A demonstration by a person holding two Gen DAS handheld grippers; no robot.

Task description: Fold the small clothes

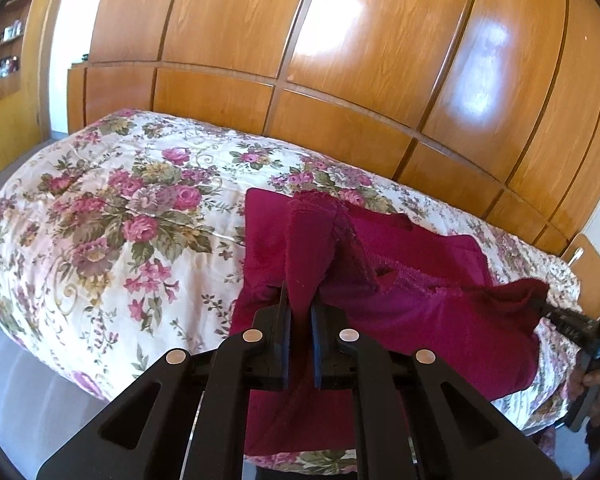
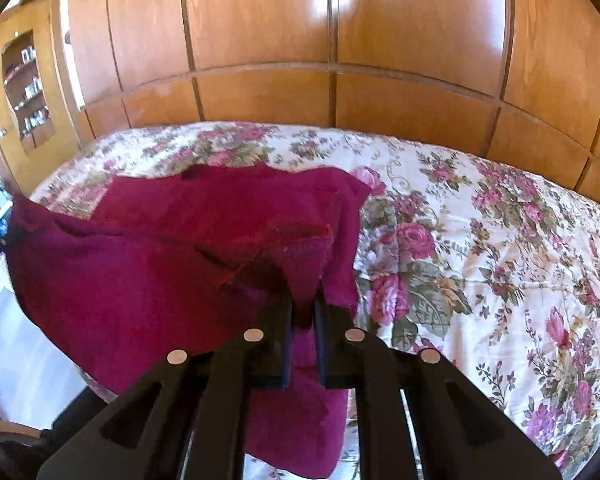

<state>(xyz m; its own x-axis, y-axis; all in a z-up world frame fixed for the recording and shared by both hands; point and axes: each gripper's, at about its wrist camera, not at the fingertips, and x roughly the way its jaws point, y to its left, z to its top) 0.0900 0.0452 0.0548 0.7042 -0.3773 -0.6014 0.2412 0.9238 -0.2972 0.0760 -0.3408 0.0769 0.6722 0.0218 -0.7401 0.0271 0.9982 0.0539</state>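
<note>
One wall of glossy wooden wardrobe panels (image 1: 340, 60). One bed (image 1: 100, 220) under a quilted floral cover of pink roses on cream. One magenta cloth (image 1: 420, 312), soft and fuzzy, frayed at the hems, held above the bed's near edge. Two black grippers: left gripper (image 1: 300, 304) and right gripper (image 2: 304, 304), each nearly closed, pinching a bunched corner.

Glossy wooden wardrobe panels (image 1: 340, 60) behind a floral-quilted bed (image 1: 112, 216), shelved niche (image 2: 28, 88) at left.
</note>
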